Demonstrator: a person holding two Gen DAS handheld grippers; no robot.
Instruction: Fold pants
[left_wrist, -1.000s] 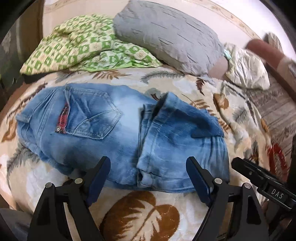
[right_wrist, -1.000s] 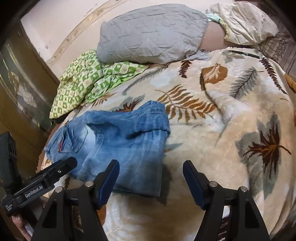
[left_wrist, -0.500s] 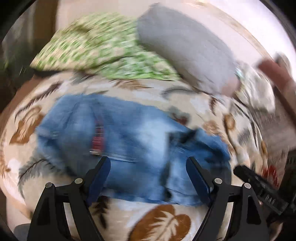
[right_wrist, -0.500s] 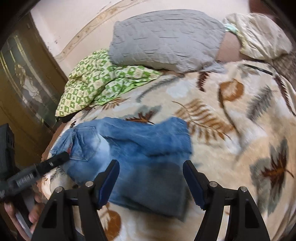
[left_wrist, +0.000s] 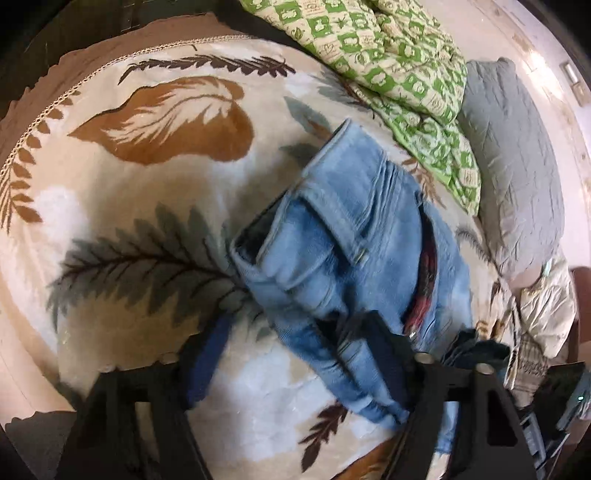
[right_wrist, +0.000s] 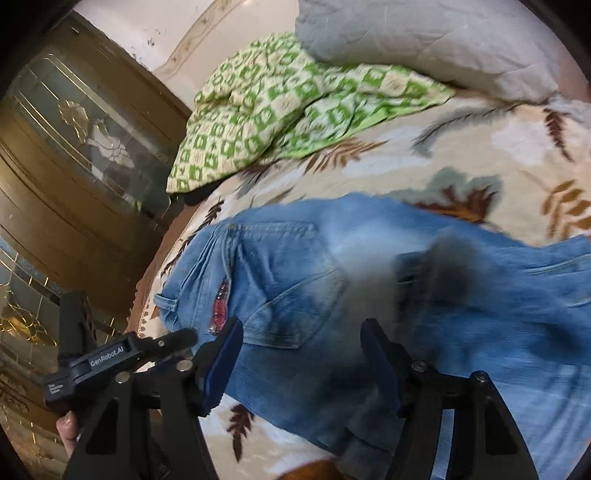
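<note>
Pants: the faded light-blue denim jeans (left_wrist: 354, 240) lie partly folded on the bed, the waistband end toward the bed's edge and the doubled legs piled on the other side; in the right wrist view (right_wrist: 332, 295) the back pocket with its red trim faces up.
Bed cover: a cream plush blanket printed with brown and grey leaves (left_wrist: 147, 184) carries the jeans and spreads all round them.
Left gripper: the black two-finger gripper with blue pads (left_wrist: 295, 354) is low over the waistband end of the jeans, its jaws spread wide. One finger is over bare blanket just beside the denim; the other overlaps the cloth near the red trim. Whether that finger touches the cloth cannot be told, since the picture is blurred there.
Right gripper: the matching black gripper with blue pads (right_wrist: 301, 362) has its jaws wide apart, straddling the middle of the jeans below the back pocket, with nothing clamped between them. Contact with the denim cannot be told.
Left gripper, seen from the right: its black body, lettered GenRobot.AI (right_wrist: 122, 358), shows at the lower left, beside the waistband end of the jeans, with fingertips of the person's hand (right_wrist: 68, 432) under it.
Green cloth: a crumpled green-and-cream checked sheet (right_wrist: 280, 107) lies on the bed beyond the jeans, apart from them.
Pillow: a grey quilted pillow (left_wrist: 513, 158) rests against the green cloth at the head of the bed.
Cupboard: a brown cabinet with gilt-patterned glass doors (right_wrist: 74, 155) stands beside the bed.
</note>
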